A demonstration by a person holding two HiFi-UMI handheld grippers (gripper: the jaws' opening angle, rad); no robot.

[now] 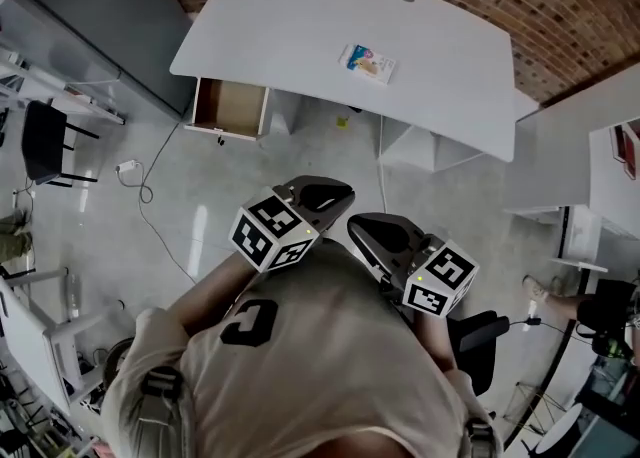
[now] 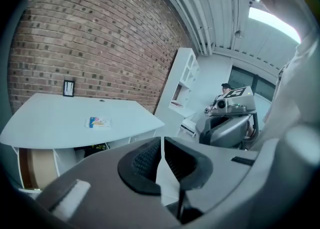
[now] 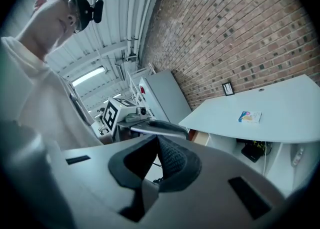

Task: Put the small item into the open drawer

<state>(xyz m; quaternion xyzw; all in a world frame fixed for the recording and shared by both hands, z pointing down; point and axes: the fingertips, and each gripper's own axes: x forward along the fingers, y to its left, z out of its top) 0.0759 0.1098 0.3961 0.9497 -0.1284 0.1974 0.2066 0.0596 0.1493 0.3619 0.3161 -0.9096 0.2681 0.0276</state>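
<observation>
I am standing well back from the desk (image 1: pixel 300 26) and holding both grippers close in front of my chest, which I judge is a carrying pose, since nothing is within reach from here. The left gripper (image 1: pixel 335 196) is riding with its jaws drawn narrow, only a sliver of light showing between the pads and nothing caught there. The right gripper (image 1: pixel 365 231) is sitting just beside it with its pads meeting at the tips, likewise empty. Both are pointing toward the desk. The item (image 1: pixel 367 63), a small colourful packet, is lying flat on the desktop toward the right of its middle, apart from everything else, so it is offering a clear approach from above or from the front edge. The drawer (image 1: pixel 230 108) is hanging open under the desk's left end, its brown inside bare and facing up, well apart from the item. I am judging the task as not yet begun. I am expecting the right gripper, the nearer one to the item, to need opening before any pick, then a carry across to the left and down into the drawer.
</observation>
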